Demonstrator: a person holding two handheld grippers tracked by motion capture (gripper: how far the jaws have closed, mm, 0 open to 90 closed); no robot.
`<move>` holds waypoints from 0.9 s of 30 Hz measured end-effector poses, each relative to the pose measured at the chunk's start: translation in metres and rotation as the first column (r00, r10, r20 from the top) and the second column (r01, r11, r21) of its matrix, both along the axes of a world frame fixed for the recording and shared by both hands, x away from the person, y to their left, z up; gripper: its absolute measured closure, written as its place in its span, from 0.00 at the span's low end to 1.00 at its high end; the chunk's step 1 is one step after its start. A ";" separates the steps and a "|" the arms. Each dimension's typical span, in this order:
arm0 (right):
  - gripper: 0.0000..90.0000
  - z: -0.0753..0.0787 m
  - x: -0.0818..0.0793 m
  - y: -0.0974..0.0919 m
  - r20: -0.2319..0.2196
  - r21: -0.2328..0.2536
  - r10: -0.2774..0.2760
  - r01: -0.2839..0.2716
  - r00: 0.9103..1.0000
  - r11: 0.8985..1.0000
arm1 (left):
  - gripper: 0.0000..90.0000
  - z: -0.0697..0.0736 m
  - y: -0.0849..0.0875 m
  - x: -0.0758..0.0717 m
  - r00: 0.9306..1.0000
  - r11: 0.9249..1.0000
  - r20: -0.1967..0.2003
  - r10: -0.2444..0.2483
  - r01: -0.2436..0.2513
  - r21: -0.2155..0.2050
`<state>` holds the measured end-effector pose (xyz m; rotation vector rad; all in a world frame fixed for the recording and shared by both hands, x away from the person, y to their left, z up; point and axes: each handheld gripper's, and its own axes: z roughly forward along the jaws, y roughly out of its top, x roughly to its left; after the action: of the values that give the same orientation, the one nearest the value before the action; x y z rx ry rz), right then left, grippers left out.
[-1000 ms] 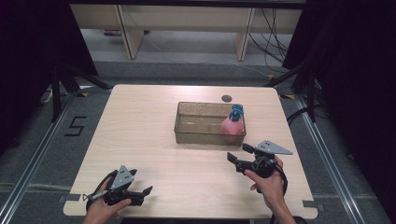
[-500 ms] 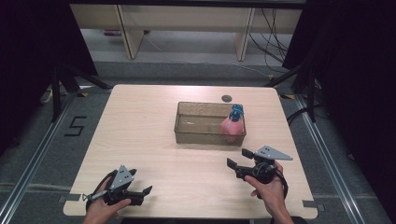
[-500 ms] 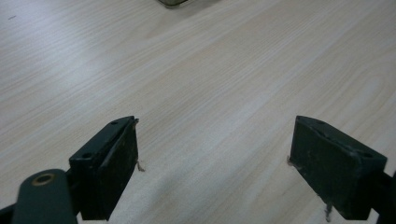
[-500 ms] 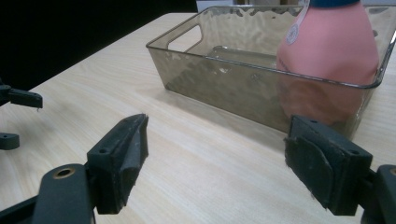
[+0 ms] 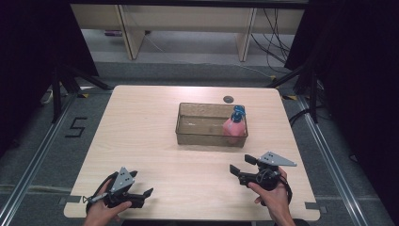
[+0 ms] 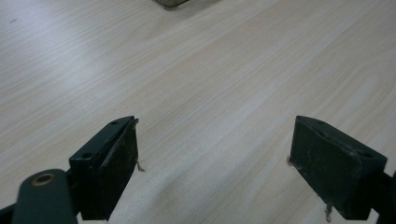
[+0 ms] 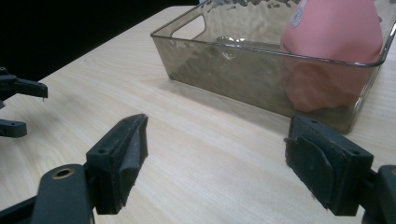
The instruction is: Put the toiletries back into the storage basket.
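A smoky clear plastic tray (image 5: 202,137) stands at the middle of the table. A pink bottle (image 5: 233,127) with a blue cap leans in the tray's right end. My right gripper (image 5: 241,165) is held over the table just in front of the tray, jaws open and pointing left. Its own view has the tray (image 7: 224,70) and the pink bottle (image 7: 334,32) close ahead, with nothing between the jaws of the right gripper (image 7: 215,144). My left gripper (image 5: 145,197) rests near the front left edge, open. Only bare wood lies between the jaws of that left gripper (image 6: 215,140).
A small dark round disc (image 5: 228,99) lies on the light wooden table (image 5: 141,132) behind the tray. The left gripper (image 7: 16,107) shows far off at the left edge of the right gripper view. Dark floor and shelving legs surround the table.
My right gripper has drawn back a little toward the near edge of the table, jaws still open. The left gripper, tray and bottle have stayed put.
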<state>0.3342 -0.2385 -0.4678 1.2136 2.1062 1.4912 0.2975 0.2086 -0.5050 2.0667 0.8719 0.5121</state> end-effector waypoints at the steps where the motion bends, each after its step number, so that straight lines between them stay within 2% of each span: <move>1: 0.24 0.001 -0.001 0.000 -0.003 0.005 0.007 -0.007 1.000 1.000 | 0.17 0.001 0.002 0.000 1.000 1.000 0.001 -0.002 0.002 0.019; 2: 0.24 0.000 -0.003 0.002 -0.009 0.026 -0.001 0.001 1.000 1.000 | 0.17 0.001 0.002 0.000 1.000 1.000 -0.003 -0.008 0.008 0.011; 3: 0.23 0.000 -0.003 0.000 0.001 0.007 0.009 -0.009 1.000 1.000 | 0.17 0.002 0.002 0.000 1.000 1.000 0.000 0.002 -0.002 0.014; 4: 0.23 0.000 -0.004 0.001 -0.007 0.007 0.005 -0.005 1.000 1.000 | 0.17 0.002 0.001 0.000 1.000 1.000 0.001 -0.002 0.002 -0.010; 5: 0.22 0.000 -0.007 0.001 -0.042 0.007 -0.007 0.007 0.999 1.000 | 0.17 0.002 0.003 0.001 1.000 1.000 0.018 -0.006 0.006 0.010; 6: 0.22 0.001 -0.007 -0.001 -0.023 -0.008 0.010 -0.010 1.000 1.000 | 0.17 0.002 0.003 0.002 1.000 1.000 0.019 -0.014 0.013 0.017; 7: 0.21 0.000 -0.010 0.000 -0.050 0.011 -0.002 0.003 0.999 1.000 | 0.17 0.002 0.002 0.001 1.000 1.000 0.000 -0.010 0.010 0.010; 8: 0.21 -0.002 -0.008 -0.001 -0.010 -0.004 0.010 -0.010 1.000 1.000 | 0.17 0.001 0.001 0.000 1.000 1.000 -0.003 0.002 -0.002 -0.001; 10: 0.20 -0.002 -0.010 -0.001 -0.002 -0.020 0.013 -0.013 1.000 1.000 | 0.17 0.001 0.001 0.000 1.000 1.000 -0.008 -0.004 0.004 0.003; 11: 0.20 -0.003 -0.011 0.000 -0.015 -0.008 0.016 -0.016 1.000 1.000 | 0.17 0.000 -0.001 0.000 1.000 1.000 -0.007 0.003 -0.003 -0.016; 12: 0.20 -0.002 -0.015 0.001 -0.050 0.000 0.012 -0.012 0.999 1.000 | 0.17 0.000 -0.001 -0.001 1.000 1.000 -0.006 0.002 -0.002 -0.016; 13: 0.20 -0.003 -0.014 -0.001 -0.011 -0.020 0.022 -0.022 1.000 1.000 | 0.17 0.000 -0.001 0.000 1.000 1.000 -0.005 0.001 -0.001 -0.015; 14: 0.20 -0.004 -0.014 -0.001 0.001 -0.026 0.014 -0.014 1.000 1.000 | 0.17 0.000 -0.001 -0.001 1.000 1.000 -0.006 0.004 -0.004 -0.017; 15: 0.19 -0.003 -0.016 -0.001 -0.017 -0.024 0.018 -0.018 1.000 1.000 | 0.17 0.000 -0.001 -0.001 1.000 1.000 -0.004 0.003 -0.003 -0.017; 16: 0.19 -0.003 -0.017 -0.002 -0.001 -0.026 0.021 -0.021 1.000 0.999 | 0.17 0.001 -0.001 0.000 1.000 1.000 -0.004 0.004 -0.004 -0.017; 17: 0.19 -0.003 -0.020 -0.001 -0.039 -0.006 0.013 -0.013 0.999 1.000 | 0.17 0.001 0.000 0.000 1.000 1.000 -0.003 0.000 0.000 -0.009; 18: 0.19 -0.004 -0.019 -0.003 -0.019 -0.013 0.020 -0.021 1.000 1.000 | 0.17 0.000 0.000 0.000 1.000 1.000 -0.003 0.004 -0.004 -0.017; 19: 0.19 -0.005 -0.019 -0.003 -0.013 0.000 0.018 -0.018 1.000 1.000 | 0.17 0.000 -0.001 -0.001 1.000 1.000 -0.006 0.004 -0.004 -0.017; 20: 0.19 -0.004 -0.022 -0.002 -0.046 0.014 0.015 -0.014 0.999 1.000 | 0.17 0.000 -0.001 -0.001 1.000 1.000 -0.006 0.002 -0.003 -0.015; 21: 0.19 -0.004 -0.021 -0.004 -0.003 -0.008 0.015 -0.015 1.000 1.000 | 0.17 0.000 -0.001 -0.001 1.000 1.000 -0.005 0.002 -0.002 -0.015; 22: 0.19 -0.004 -0.023 -0.002 -0.048 0.014 0.008 -0.007 0.999 1.000 | 0.17 0.001 -0.001 -0.001 1.000 1.000 -0.005 0.002 -0.002 -0.014; 23: 0.19 -0.005 -0.022 -0.004 -0.026 -0.004 0.015 -0.016 1.000 1.000 | 0.17 0.001 -0.001 -0.001 1.000 1.000 -0.004 0.001 -0.002 -0.014; 25: 0.19 -0.006 -0.024 -0.004 -0.040 -0.006 0.006 -0.006 0.999 1.000 | 0.17 0.000 0.000 -0.001 1.000 1.000 -0.007 0.003 -0.003 -0.016; 26: 0.19 -0.007 -0.023 -0.005 -0.005 -0.015 0.013 -0.013 1.000 1.000 | 0.17 0.000 0.000 -0.001 1.000 1.000 -0.007 0.005 -0.005 -0.017; 27: 0.19 -0.006 -0.025 -0.005 -0.027 -0.010 0.022 -0.022 0.999 1.000 | 0.17 0.000 0.000 -0.001 1.000 1.000 -0.006 0.003 -0.003 -0.016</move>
<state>0.3095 -0.2439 -0.4736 1.2178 2.1490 1.4794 0.2968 0.2082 -0.5047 2.0539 0.8804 0.4991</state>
